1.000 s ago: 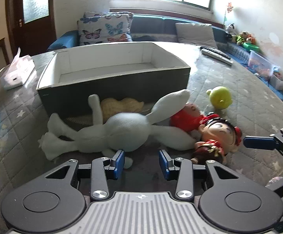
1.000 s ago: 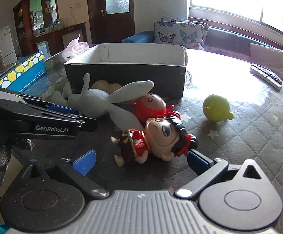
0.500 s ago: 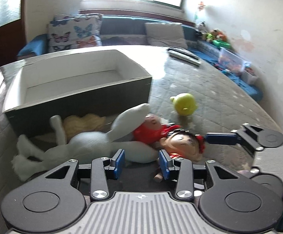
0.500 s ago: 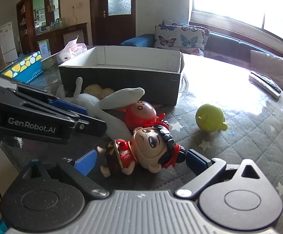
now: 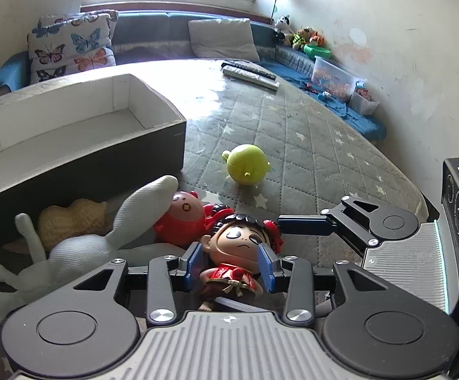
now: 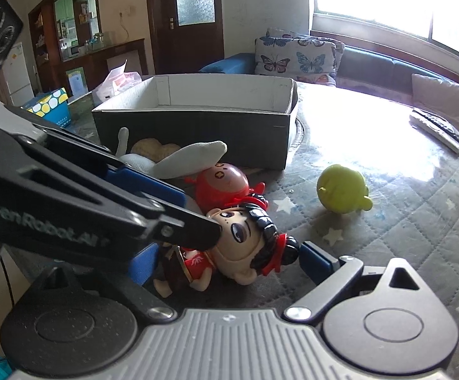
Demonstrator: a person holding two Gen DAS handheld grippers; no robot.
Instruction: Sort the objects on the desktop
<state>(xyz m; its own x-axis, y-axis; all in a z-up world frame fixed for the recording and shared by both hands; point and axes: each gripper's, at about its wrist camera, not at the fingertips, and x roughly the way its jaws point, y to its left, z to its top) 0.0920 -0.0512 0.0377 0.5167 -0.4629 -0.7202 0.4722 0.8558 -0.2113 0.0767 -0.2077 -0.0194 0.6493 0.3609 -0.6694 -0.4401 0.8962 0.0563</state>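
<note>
Both tools are on the same toy: the left hand-held gripper (image 5: 231, 264) has its blue pads on either side of the doll (image 5: 240, 247), pressed against the cheeks of its big head, so it looks clamped on. The right hand-held gripper (image 6: 226, 261) is spread wide, one blue pad (image 6: 316, 261) just beside the doll's (image 6: 245, 247) black hair, the other low by its body, not gripping. The doll lies on the quilted star-patterned table (image 5: 318, 145), head tipped sideways in the right wrist view. Touching it from behind is a red round toy (image 5: 183, 218), and draped over that, a long ear of the white plush rabbit (image 5: 80, 247). A tan knitted toy (image 5: 71, 221) sits tucked against the dark outer wall of the open box (image 5: 80, 161), whose white inside shows nothing. The green round toy (image 5: 248, 164) rests well apart on the table, with remote controls (image 5: 251, 74) near the far edge.
</note>
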